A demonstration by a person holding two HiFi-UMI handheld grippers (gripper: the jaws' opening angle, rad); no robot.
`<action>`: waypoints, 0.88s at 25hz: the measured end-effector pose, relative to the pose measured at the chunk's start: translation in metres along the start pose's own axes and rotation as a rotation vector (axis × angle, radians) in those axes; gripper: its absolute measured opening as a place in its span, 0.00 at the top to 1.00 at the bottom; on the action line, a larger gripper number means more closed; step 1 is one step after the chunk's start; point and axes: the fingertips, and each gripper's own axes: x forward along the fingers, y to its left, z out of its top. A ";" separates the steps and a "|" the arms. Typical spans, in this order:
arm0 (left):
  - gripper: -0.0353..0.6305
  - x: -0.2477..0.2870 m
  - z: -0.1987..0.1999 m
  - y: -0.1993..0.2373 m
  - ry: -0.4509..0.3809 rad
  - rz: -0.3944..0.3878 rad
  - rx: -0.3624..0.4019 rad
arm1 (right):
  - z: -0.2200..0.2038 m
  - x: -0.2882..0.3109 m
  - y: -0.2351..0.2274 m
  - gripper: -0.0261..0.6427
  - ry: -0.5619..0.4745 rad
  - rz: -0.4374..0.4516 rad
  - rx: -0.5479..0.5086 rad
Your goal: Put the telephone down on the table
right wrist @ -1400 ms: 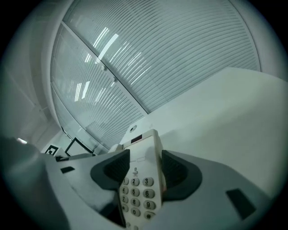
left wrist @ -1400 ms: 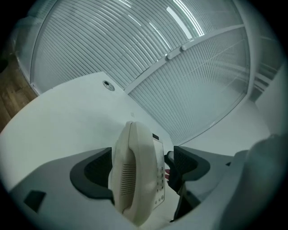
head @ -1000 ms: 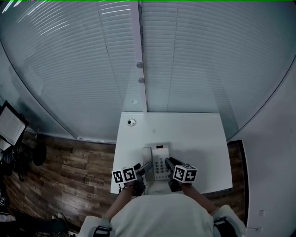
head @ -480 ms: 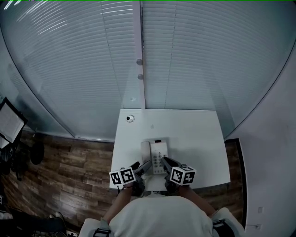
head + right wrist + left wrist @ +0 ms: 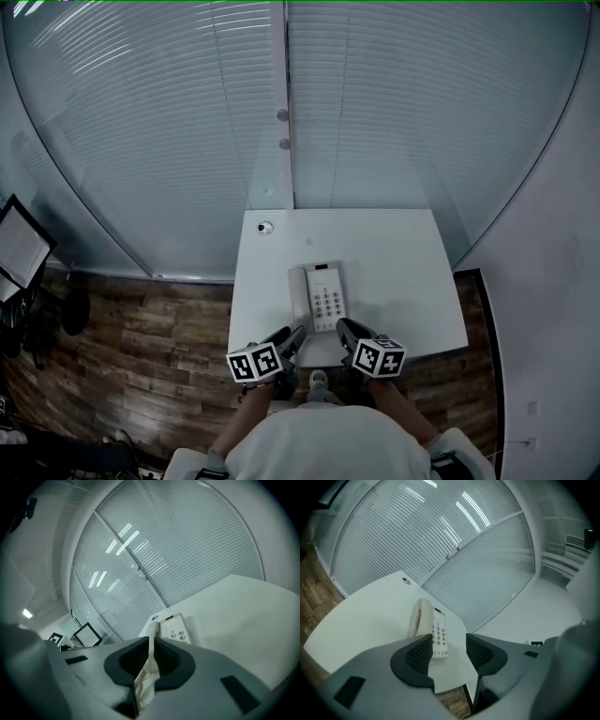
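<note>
The white telephone (image 5: 319,297) lies flat on the white table (image 5: 398,267), handset on its left side. Both grippers hang short of its near end, over the table's front edge. My left gripper (image 5: 294,337) points at the phone (image 5: 433,631); its jaws (image 5: 447,649) are closing, still apart, with nothing between them. My right gripper (image 5: 343,328) is closing too, down to a slit (image 5: 151,660). A pale ridged strand (image 5: 143,686), seemingly the phone's coiled cord, is pinched there. The phone (image 5: 174,627) shows beyond it.
A small round fitting (image 5: 266,228) sits at the table's far left corner. A wall of slatted blinds (image 5: 187,122) stands right behind the table. Wooden floor (image 5: 159,328) lies to the left, with a monitor (image 5: 21,248) at the far left.
Both grippers have drawn back from the telephone's sides toward the person. The phone stays on the table. The right jaws have narrowed.
</note>
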 end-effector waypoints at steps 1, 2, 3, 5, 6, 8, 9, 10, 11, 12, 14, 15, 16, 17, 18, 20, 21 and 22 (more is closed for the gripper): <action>0.61 -0.005 -0.004 -0.001 0.001 0.009 0.009 | -0.004 -0.006 0.003 0.89 -0.001 -0.002 -0.003; 0.66 -0.011 -0.008 -0.001 0.001 0.019 0.020 | -0.008 -0.012 0.008 0.89 -0.002 -0.001 -0.008; 0.69 -0.017 -0.011 -0.001 0.001 0.028 0.031 | -0.012 -0.017 0.012 0.89 -0.003 0.001 -0.013; 0.74 -0.028 -0.018 -0.001 -0.004 0.042 0.050 | -0.021 -0.027 0.023 0.89 -0.007 0.008 -0.022; 0.76 -0.035 -0.021 -0.001 -0.009 0.052 0.057 | -0.025 -0.033 0.027 0.89 -0.008 0.011 -0.024; 0.82 -0.046 -0.027 0.000 -0.016 0.072 0.068 | -0.034 -0.041 0.035 0.89 -0.010 0.015 -0.028; 0.83 -0.051 -0.030 0.000 -0.018 0.076 0.074 | -0.038 -0.045 0.038 0.89 -0.010 0.015 -0.033; 0.84 -0.056 -0.033 -0.001 -0.018 0.075 0.081 | -0.042 -0.048 0.042 0.89 -0.010 0.014 -0.039; 0.85 -0.060 -0.036 -0.002 -0.017 0.071 0.088 | -0.046 -0.051 0.045 0.89 -0.009 0.015 -0.043; 0.86 -0.065 -0.040 -0.003 -0.014 0.070 0.095 | -0.050 -0.054 0.049 0.89 -0.009 0.016 -0.046; 0.87 -0.078 -0.048 -0.004 -0.007 0.072 0.103 | -0.060 -0.061 0.056 0.89 -0.005 0.020 -0.047; 0.88 -0.083 -0.053 -0.005 -0.005 0.069 0.104 | -0.066 -0.064 0.059 0.89 -0.004 0.022 -0.044; 0.89 -0.087 -0.057 -0.004 -0.002 0.067 0.103 | -0.070 -0.068 0.061 0.89 -0.004 0.022 -0.041; 0.89 -0.091 -0.062 -0.003 0.002 0.065 0.102 | -0.074 -0.071 0.063 0.89 -0.005 0.020 -0.041; 0.90 -0.095 -0.066 -0.003 0.006 0.065 0.103 | -0.078 -0.074 0.065 0.89 -0.007 0.018 -0.043; 0.91 -0.103 -0.072 -0.005 0.011 0.061 0.110 | -0.084 -0.080 0.069 0.89 -0.015 0.015 -0.043; 0.91 -0.106 -0.075 -0.006 0.012 0.057 0.113 | -0.086 -0.083 0.071 0.89 -0.020 0.014 -0.042; 0.91 -0.110 -0.078 -0.006 0.013 0.052 0.113 | -0.089 -0.086 0.073 0.89 -0.025 0.012 -0.042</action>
